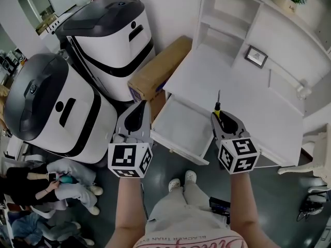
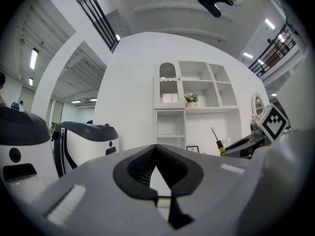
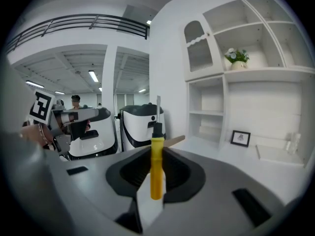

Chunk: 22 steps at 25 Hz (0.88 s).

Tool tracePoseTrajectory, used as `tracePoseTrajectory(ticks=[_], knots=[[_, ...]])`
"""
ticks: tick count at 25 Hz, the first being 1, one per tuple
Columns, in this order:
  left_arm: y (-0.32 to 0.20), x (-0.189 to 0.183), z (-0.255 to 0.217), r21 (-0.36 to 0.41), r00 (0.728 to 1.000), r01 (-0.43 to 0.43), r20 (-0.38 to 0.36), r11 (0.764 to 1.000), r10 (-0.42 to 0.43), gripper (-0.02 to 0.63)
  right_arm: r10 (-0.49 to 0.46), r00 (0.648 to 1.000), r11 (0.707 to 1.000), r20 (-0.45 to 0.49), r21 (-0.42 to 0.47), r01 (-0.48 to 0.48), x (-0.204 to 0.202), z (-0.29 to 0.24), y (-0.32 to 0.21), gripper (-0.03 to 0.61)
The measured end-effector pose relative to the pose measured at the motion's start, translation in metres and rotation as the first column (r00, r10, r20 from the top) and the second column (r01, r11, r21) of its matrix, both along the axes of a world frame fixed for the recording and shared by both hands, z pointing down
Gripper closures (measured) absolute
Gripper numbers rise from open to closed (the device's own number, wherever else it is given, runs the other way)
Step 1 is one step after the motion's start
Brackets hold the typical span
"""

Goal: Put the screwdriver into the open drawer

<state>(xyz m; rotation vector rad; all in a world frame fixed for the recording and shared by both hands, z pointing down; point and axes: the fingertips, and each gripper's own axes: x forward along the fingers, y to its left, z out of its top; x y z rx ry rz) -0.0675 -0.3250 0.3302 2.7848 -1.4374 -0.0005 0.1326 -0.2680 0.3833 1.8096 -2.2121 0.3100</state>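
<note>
Near the bottom of the head view, just above the person's legs, both grippers are held out. The left gripper has its claw closed on nothing; in its own view the two tips meet and only white wall shows behind them. The right gripper is clamped on the yellow handle of the screwdriver. In the right gripper view the handle stands upright between the pads and the thin metal shaft points away from the person.

A little further, between the two grippers in the frame, lies the open drawer, white and with nothing in it. The screwdriver is just right of it, above the front edge of the desk, and not yet inside. Behind come a cardboard box and two white and black machines at the upper left, and a small picture frame on the desk.

I judge that the carrying step is in hand. The next move seems to call for bringing the right gripper to the left in the frame, over the drawer bottom, lowering it, and only then opening the claw.
</note>
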Motion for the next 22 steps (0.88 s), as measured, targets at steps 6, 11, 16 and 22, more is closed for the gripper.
tracePoseTrajectory(ticks=[6, 11, 16, 22], knots=[[-0.01, 0.007, 0.024, -0.043, 1.0, 0.012, 0.011, 0.999, -0.012, 0.604, -0.02, 1.0, 0.996, 0.014, -0.081, 0.022, 0.0, 0.039, -0.013, 0.5], [-0.014, 0.014, 0.038, -0.078, 1.0, 0.025, 0.018, 0.997, -0.023, 0.604, -0.047, 0.998, 0.987, 0.033, -0.153, 0.052, 0.001, 0.068, -0.02, 0.5], [-0.021, 0.025, 0.051, -0.099, 0.999, 0.022, 0.031, 0.995, -0.019, 0.604, -0.058, 0.996, 0.973, 0.065, -0.22, 0.071, 0.003, 0.099, -0.029, 0.5], [-0.031, 0.037, 0.064, -0.122, 0.999, 0.021, 0.048, 0.992, -0.015, 0.604, -0.077, 0.994, 0.947, 0.075, -0.307, 0.096, 0.004, 0.14, -0.036, 0.5]])
